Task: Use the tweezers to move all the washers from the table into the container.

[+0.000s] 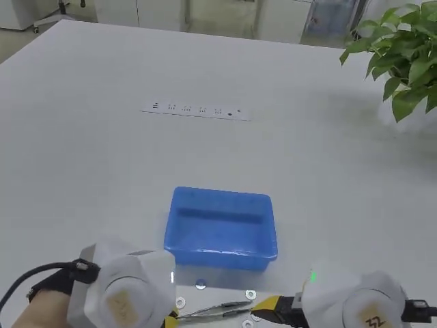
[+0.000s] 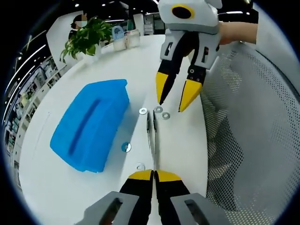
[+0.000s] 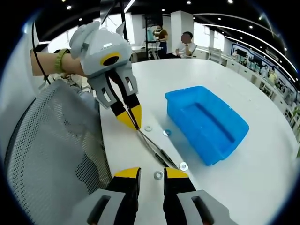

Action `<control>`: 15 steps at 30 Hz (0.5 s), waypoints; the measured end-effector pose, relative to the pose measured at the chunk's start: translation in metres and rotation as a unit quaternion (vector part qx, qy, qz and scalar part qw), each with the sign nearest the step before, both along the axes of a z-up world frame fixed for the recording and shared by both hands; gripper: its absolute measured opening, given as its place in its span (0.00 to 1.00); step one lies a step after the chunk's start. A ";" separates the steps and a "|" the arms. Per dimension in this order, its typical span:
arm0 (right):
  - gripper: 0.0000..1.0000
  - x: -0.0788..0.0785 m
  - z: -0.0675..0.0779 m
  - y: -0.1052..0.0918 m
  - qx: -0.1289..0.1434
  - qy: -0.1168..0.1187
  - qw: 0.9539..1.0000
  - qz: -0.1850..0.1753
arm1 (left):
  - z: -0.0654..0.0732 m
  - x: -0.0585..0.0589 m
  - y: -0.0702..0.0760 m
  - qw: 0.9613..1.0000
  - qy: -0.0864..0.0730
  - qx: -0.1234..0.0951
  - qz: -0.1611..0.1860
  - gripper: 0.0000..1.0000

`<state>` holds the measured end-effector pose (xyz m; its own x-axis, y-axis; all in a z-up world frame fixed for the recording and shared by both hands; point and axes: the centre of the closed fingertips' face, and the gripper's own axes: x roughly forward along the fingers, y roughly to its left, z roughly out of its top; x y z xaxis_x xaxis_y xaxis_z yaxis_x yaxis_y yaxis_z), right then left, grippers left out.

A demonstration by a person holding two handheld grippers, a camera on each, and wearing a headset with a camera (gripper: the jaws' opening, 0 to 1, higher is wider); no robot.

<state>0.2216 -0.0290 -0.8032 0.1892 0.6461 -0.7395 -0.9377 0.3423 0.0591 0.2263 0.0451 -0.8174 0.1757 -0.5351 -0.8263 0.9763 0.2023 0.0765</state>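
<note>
Beside the container (image 1: 220,225), your left gripper (image 2: 153,174) is clenched on one end of the tweezers (image 2: 151,136). Your right gripper (image 3: 151,171) is released, jaws apart, among washers (image 3: 183,166) scattered on the table (image 1: 102,157) near the container.

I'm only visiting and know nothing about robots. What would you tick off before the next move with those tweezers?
1. Left tongs clamped on the tweezers at their back end: ok.
2. Right tongs open, hovering by the tweezers' tips: ok.
3. Washers lying on the table next to those tips: ok.
4. Blue container open-topped and beside the washers: ok.
5. Tweezers' tips able to pinch a washer: cannot tell.
</note>
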 end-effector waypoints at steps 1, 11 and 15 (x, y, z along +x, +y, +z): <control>0.16 0.000 -0.001 0.000 -0.002 0.001 1.000 0.001 | 0.004 -0.001 -0.001 1.000 -0.001 -0.003 -0.001 0.00; 0.16 0.006 0.000 -0.001 -0.006 -0.016 1.000 0.001 | 0.065 -0.001 -0.012 0.998 -0.031 -0.063 0.003 0.00; 0.15 0.010 0.005 0.005 0.006 -0.025 1.000 0.007 | 0.081 -0.004 -0.019 0.997 -0.042 -0.068 -0.009 0.00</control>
